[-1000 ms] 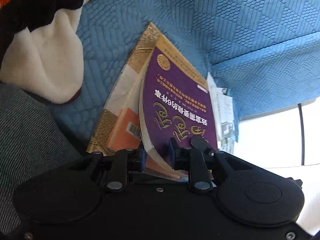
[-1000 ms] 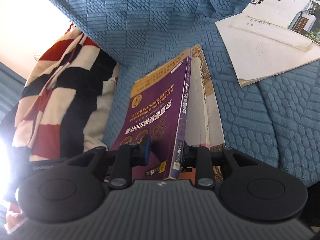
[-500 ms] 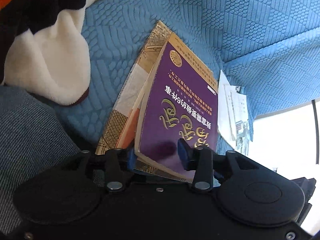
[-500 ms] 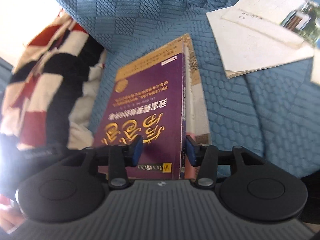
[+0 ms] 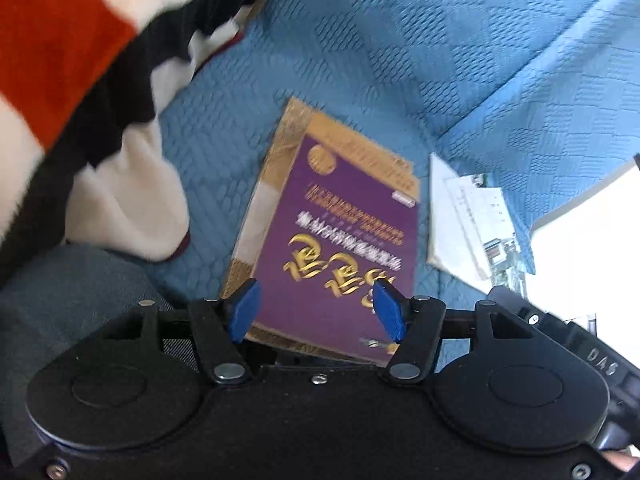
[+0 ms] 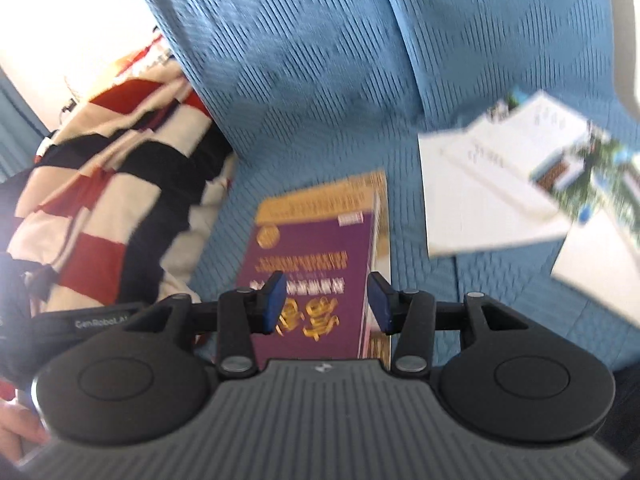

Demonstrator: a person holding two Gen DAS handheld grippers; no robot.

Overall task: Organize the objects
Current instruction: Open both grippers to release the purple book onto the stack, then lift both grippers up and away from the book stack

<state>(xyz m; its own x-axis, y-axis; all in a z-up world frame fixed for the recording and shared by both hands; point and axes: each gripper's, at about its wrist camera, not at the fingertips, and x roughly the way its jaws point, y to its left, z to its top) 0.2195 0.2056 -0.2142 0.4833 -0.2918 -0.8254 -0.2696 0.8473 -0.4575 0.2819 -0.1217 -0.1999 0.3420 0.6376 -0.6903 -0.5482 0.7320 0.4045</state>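
A purple book [image 5: 344, 248] with gold lettering lies flat on a gold-edged book [image 5: 260, 208] on the blue quilted sofa seat [image 5: 224, 140]. My left gripper [image 5: 316, 312] hovers above the stack's near edge. Its jaws are opening, its blue pads [image 5: 244, 310] are clear of the cover and nothing is held. In the right wrist view the purple book [image 6: 312, 256] lies below my right gripper [image 6: 326, 302], which is open and lifted off it. The lower book [image 6: 382, 216] shows along the right side there.
A red, black and white striped blanket [image 5: 80, 80] [image 6: 112, 184] is heaped left of the books. White papers and booklets [image 5: 460, 220] [image 6: 492, 200] lie to the right. The sofa backrest [image 6: 300, 60] rises behind. Grey fabric [image 5: 60, 280] sits at lower left.
Both grippers let go of the purple book and opened. The book settled flat onto the lower one. Both grippers have risen away, so the stack looks smaller and farther.
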